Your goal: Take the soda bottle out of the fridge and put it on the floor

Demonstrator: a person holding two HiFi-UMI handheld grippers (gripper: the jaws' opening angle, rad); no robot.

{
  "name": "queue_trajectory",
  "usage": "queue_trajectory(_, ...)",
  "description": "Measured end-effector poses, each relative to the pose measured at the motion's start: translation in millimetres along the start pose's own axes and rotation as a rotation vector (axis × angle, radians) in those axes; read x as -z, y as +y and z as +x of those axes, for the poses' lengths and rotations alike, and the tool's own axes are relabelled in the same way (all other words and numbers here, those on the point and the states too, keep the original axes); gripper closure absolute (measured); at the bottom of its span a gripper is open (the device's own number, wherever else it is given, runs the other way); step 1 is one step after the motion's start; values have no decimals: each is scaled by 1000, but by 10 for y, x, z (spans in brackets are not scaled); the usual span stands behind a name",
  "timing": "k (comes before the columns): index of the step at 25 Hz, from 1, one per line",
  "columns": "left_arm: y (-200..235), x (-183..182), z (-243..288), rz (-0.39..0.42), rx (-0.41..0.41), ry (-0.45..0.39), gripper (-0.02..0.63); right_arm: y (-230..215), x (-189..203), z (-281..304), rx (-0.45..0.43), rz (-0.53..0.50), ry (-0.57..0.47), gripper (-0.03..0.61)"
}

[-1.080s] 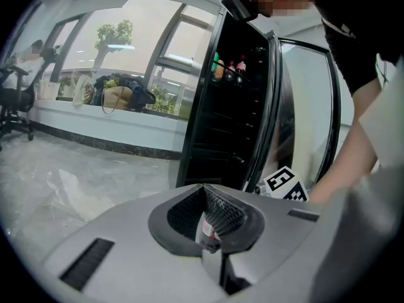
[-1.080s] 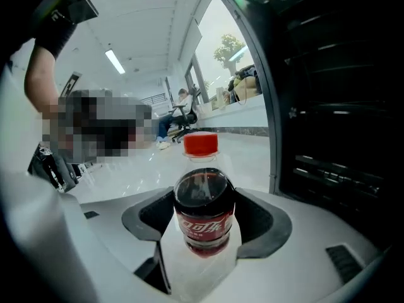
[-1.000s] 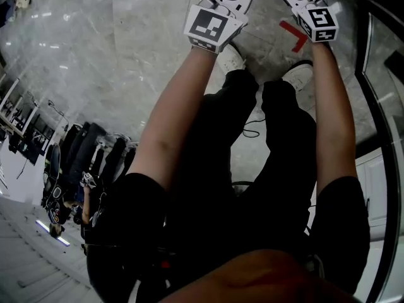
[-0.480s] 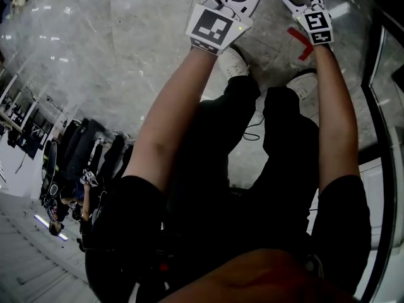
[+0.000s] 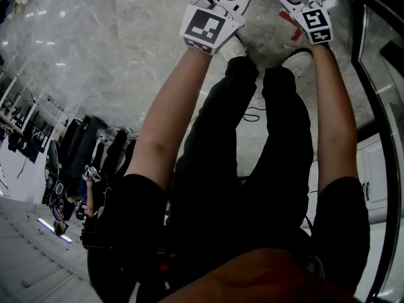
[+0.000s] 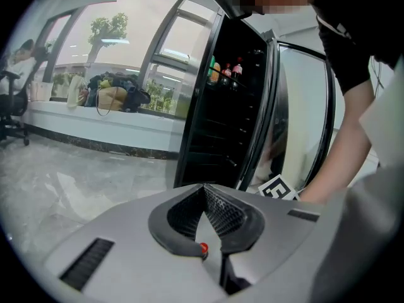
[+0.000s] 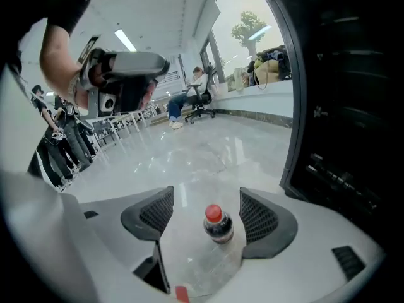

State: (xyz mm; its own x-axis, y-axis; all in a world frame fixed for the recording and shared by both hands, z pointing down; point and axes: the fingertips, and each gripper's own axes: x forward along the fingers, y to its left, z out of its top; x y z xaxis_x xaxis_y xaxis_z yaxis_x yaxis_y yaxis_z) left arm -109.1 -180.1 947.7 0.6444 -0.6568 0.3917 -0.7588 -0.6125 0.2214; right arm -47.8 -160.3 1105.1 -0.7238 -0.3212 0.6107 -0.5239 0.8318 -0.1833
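The person bends forward with both arms stretched down toward the pale marble floor (image 5: 126, 55), and both tongs sit at 12 o'clock in the head view. The left gripper (image 6: 204, 193) is clenched, its ribbed pads pressed together with nothing between them. It points at the open fridge (image 6: 227, 118), whose dark interior fills 12 to 1 o'clock in the left gripper view, with a few bottles (image 6: 225, 72) on a high shelf.

The right gripper (image 7: 206, 197) is released, jaws spread wide. The soda bottle (image 7: 218, 227), dark with a red cap, stands upright on the floor between them, with a gap on either side so neither pad touches it. The fridge's black edge rises at 3 o'clock in the right gripper view.

In the head view, white shoes (image 5: 297, 60) stand just below the grippers, and a red tape mark (image 5: 290, 25) lies on the floor beside the right one
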Motion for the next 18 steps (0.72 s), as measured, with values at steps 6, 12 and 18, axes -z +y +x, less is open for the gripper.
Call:
queue_trajectory(6, -323, -950, -736, -45, -42, -34, 612, 476, -1313, -1184, -18, 95, -171, 325)
queue_trajectory(12, -767, -2253, -1409, -20, 19, -113, 612, 1071, -3013, -2445, -107, 76, -369, 484)
queue_trajectory(18, -1663, -3503, -2026, 28, 151, -143, 612, 1469, -4176, -3729, -89, 107, -456, 566)
